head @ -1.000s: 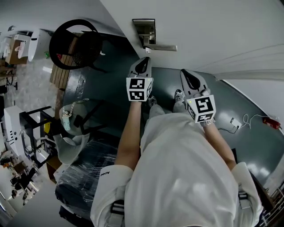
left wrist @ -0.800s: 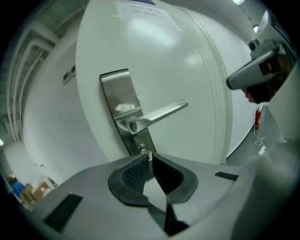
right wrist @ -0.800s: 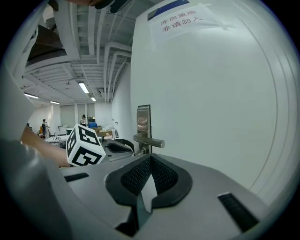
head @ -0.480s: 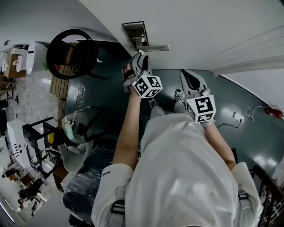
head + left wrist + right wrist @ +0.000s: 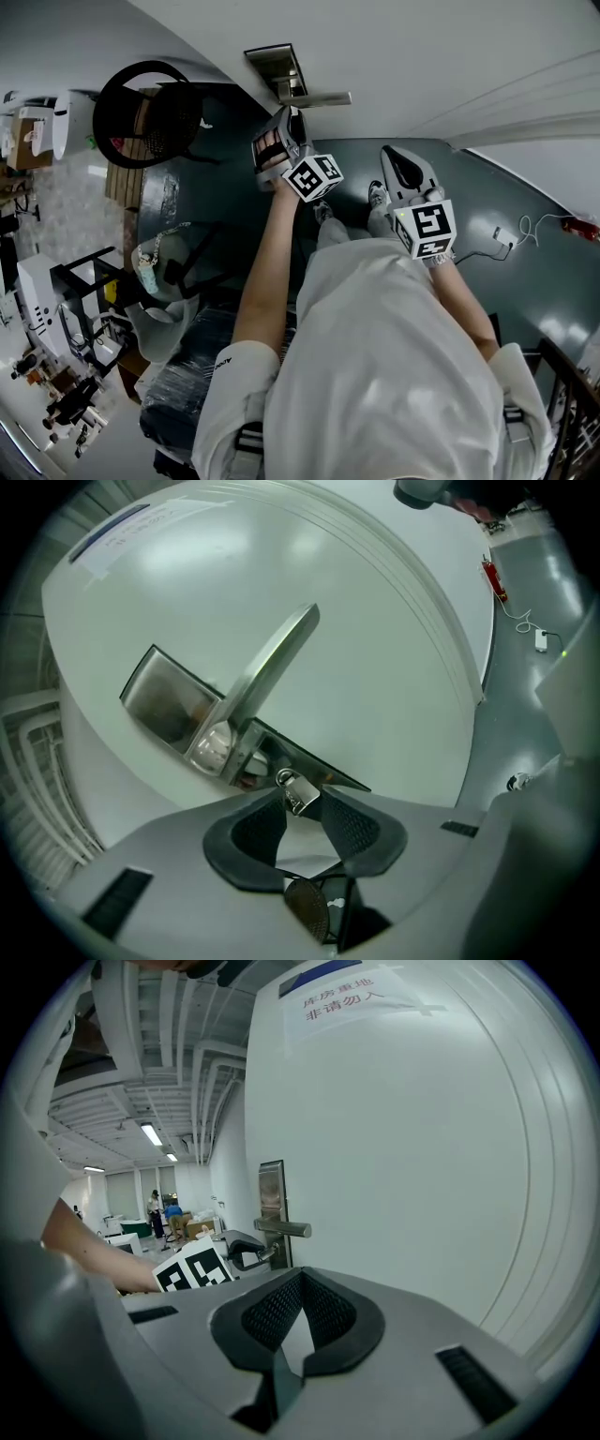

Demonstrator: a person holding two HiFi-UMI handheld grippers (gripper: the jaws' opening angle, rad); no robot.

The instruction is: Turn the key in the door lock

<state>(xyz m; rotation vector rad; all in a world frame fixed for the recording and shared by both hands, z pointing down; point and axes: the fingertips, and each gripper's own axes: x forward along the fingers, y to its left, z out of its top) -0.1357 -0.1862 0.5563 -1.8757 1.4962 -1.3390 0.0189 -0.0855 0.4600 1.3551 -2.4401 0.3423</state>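
A steel lock plate (image 5: 169, 700) with a lever handle (image 5: 272, 667) sits on the white door (image 5: 375, 649). A small silver key (image 5: 298, 791) sticks out of the plate below the handle. My left gripper (image 5: 302, 801) is rolled onto its side right at the lock (image 5: 272, 66). Its jaws have just been opening wide and then came in slightly; the key's head stands between the tips, which do not press on it. My right gripper (image 5: 398, 164) hangs back to the right, shut and empty (image 5: 298, 1279), and its view shows the left gripper (image 5: 239, 1246) at the handle (image 5: 281, 1229).
A black round chair (image 5: 150, 103) and cluttered furniture stand left of the door. A white plug and cable (image 5: 506, 234) lie on the dark floor at right. A paper notice (image 5: 342, 997) is stuck high on the door. People stand far down the hall (image 5: 155, 1204).
The left gripper has rolled onto its side and moved up to the lock below the handle. The right gripper has stayed where it was.
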